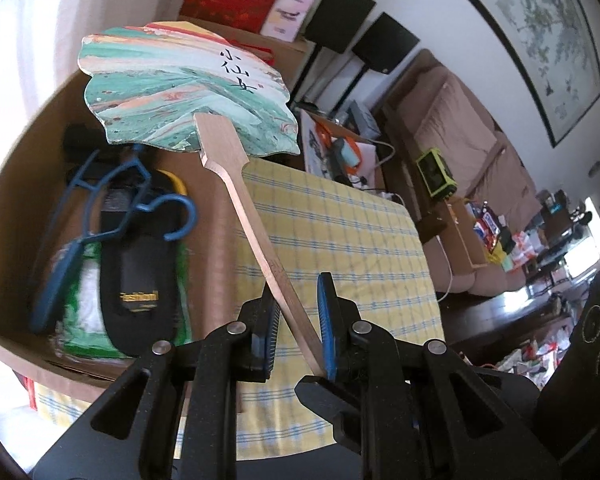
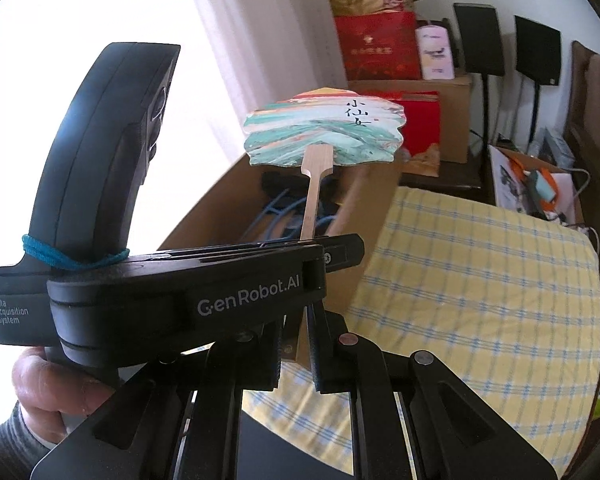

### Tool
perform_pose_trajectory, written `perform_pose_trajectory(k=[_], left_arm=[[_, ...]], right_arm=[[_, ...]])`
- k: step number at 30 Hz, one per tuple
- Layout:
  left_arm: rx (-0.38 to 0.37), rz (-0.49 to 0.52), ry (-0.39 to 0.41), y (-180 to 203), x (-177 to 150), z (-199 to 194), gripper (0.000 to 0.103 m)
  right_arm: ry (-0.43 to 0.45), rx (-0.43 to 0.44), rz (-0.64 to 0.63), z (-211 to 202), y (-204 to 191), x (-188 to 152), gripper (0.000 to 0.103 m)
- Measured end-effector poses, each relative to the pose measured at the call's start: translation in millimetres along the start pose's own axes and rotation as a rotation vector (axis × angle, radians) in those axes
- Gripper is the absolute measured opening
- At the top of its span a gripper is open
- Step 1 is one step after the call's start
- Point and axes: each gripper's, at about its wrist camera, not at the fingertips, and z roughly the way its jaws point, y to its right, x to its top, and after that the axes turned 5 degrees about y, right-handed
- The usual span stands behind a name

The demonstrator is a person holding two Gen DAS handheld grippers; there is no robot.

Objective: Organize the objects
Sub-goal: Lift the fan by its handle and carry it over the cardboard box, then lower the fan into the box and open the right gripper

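Observation:
A hand fan (image 1: 188, 88) with a green marbled face and a long wooden handle is held by my left gripper (image 1: 298, 312), whose blue pads are shut on the handle's lower end. The fan's face hangs over an open cardboard box (image 1: 216, 216). The fan also shows in the right wrist view (image 2: 324, 132), above the left gripper's body (image 2: 204, 292). My right gripper (image 2: 298, 344) sits just behind and under the left one; its jaws stand a little apart with nothing seen between them.
The box holds a blue hanger (image 1: 112, 200), a black insole (image 1: 140, 272) and a green-white packet (image 1: 80, 300). It stands on a yellow checked cloth (image 1: 340, 240). Red boxes (image 2: 380, 48), speakers (image 2: 480, 36) and a sofa (image 1: 460, 140) lie beyond.

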Motion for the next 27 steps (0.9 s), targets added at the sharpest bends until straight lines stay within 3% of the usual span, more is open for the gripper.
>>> perform_pose_trajectory(k=[10, 27], left_arm=[[0.035, -0.03, -0.04, -43.3, 7.0, 1.1, 0.017], [0.061, -0.019, -0.131, -75.8, 23.2, 30.2, 0.017]], right_arm=[[-0.051, 0.038, 0.018, 38.5, -18.9, 5.8, 0.01], [-0.105, -0.006, 0.028, 84.5, -26.2, 13.9, 0.01]])
